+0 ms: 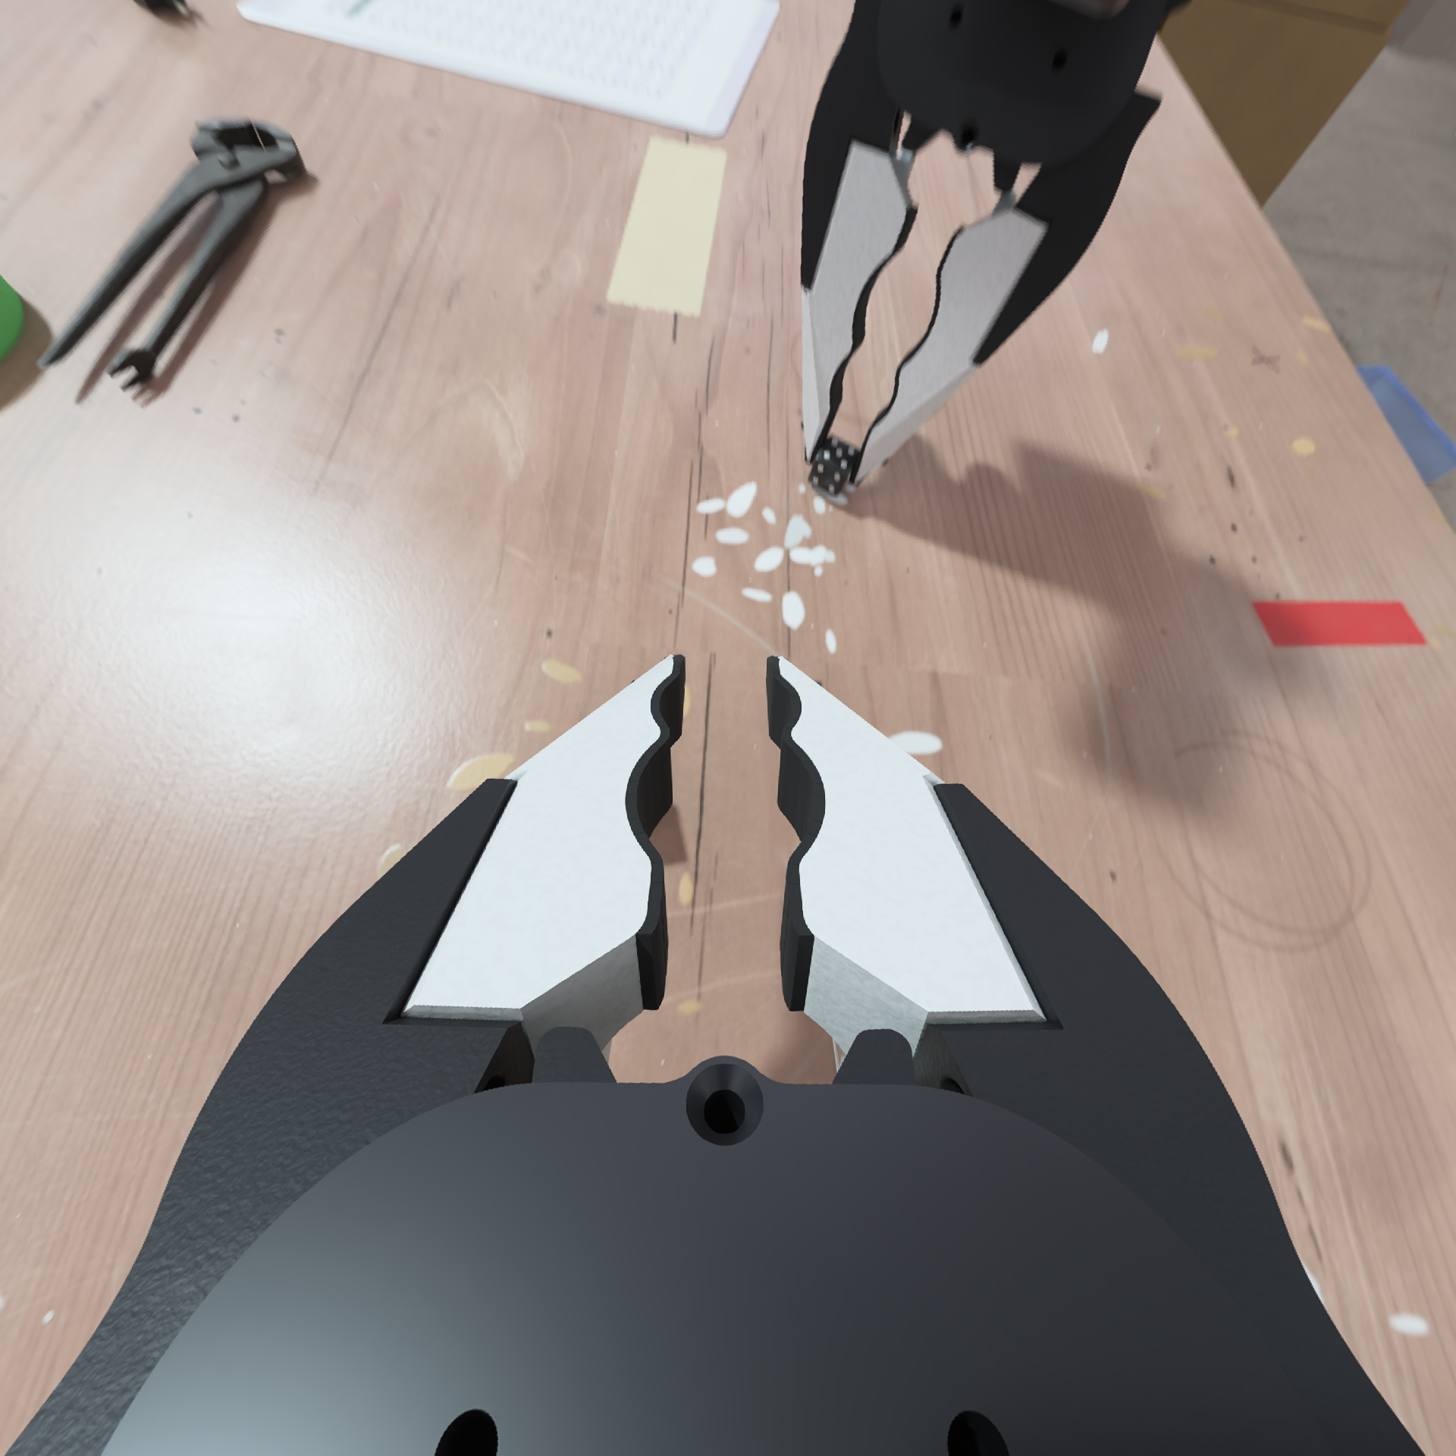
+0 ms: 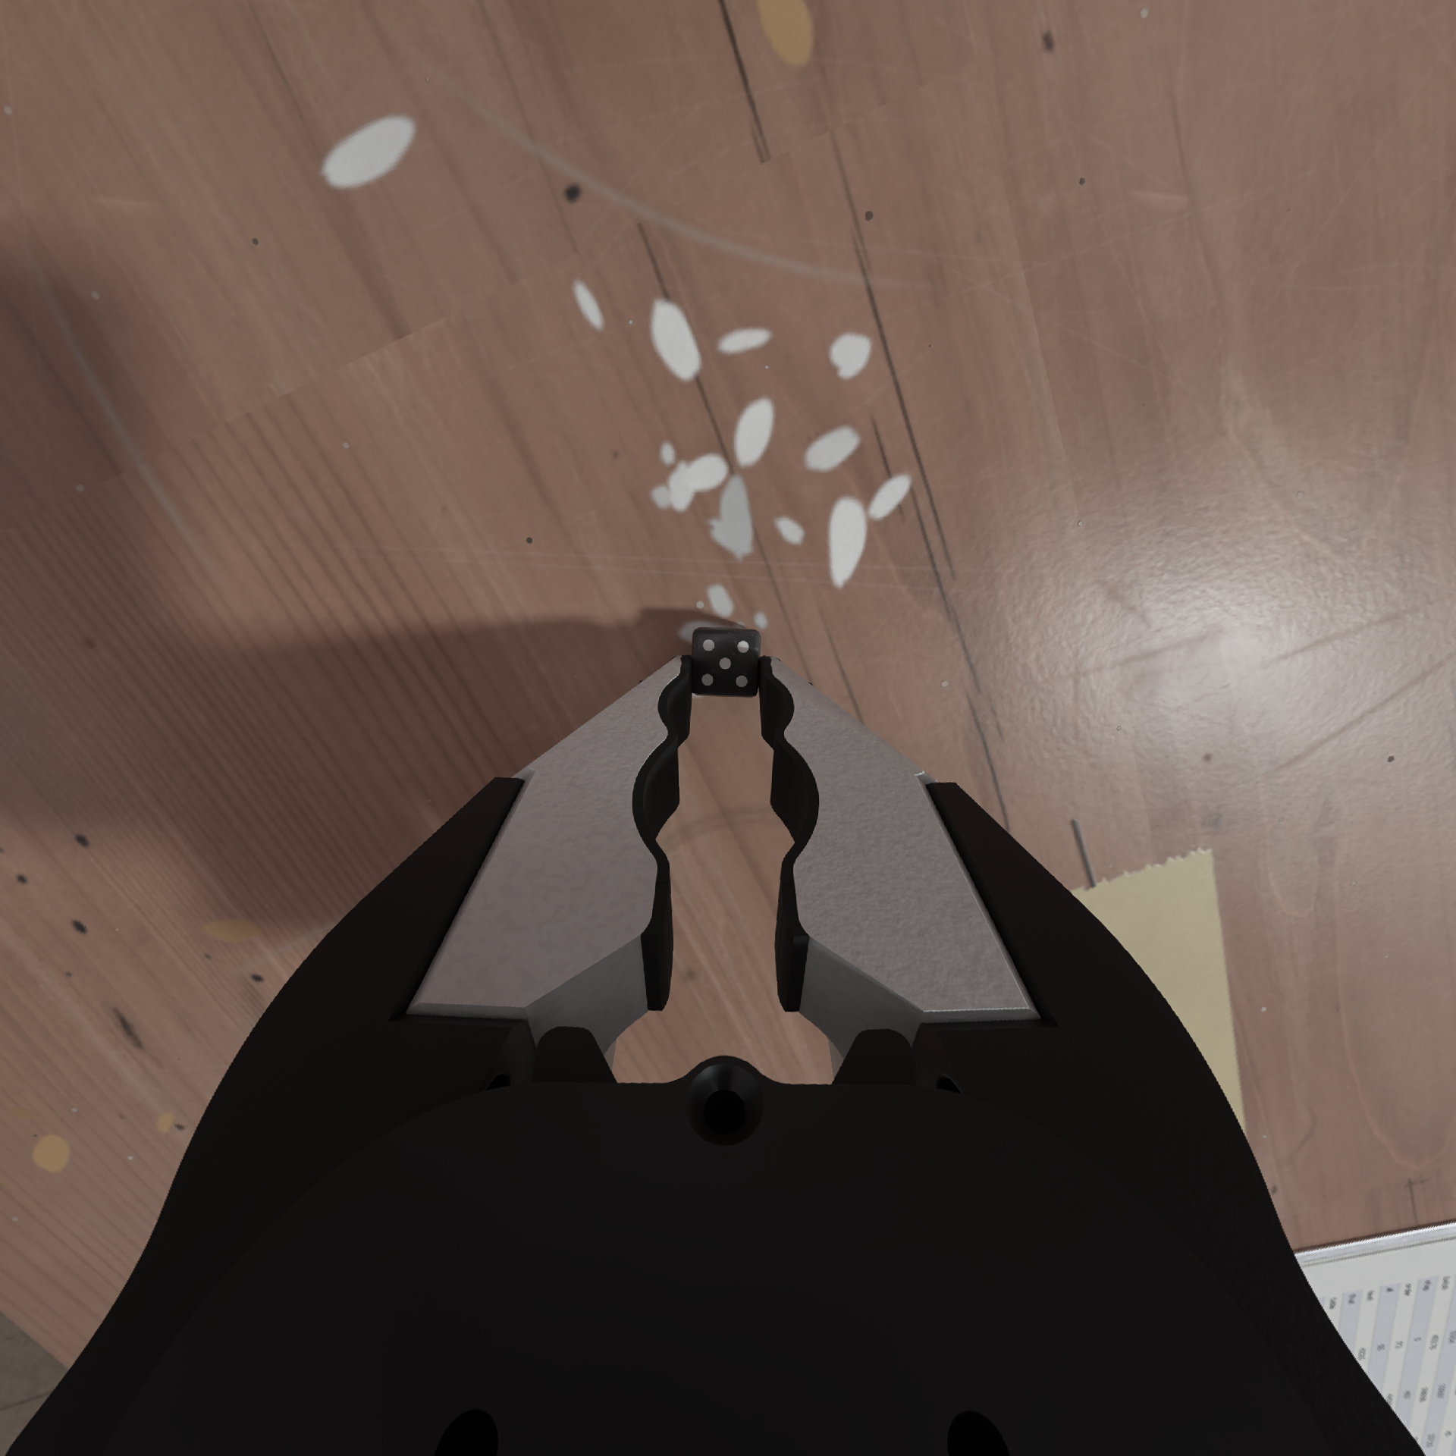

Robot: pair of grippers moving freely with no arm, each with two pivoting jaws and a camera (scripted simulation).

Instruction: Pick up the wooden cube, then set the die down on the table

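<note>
My right claw (image 2: 726, 666) at frame centre clenched on a black die (image 2: 726, 663), tips at the desk (image 2: 1182, 394), my left claw (image 1: 725, 670) released, holding nothing, black pincers (image 1: 181, 236) upper left

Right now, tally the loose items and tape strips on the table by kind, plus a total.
Die: 1, black with white pips, pinched in the right claw
Pincers: 1, dark metal
Printed sheet: 1, white
Tape strips: 3, cream, red, blue
Green object: 1, cut off at the frame edge
Total: 7
No wooden cube in view.
</note>
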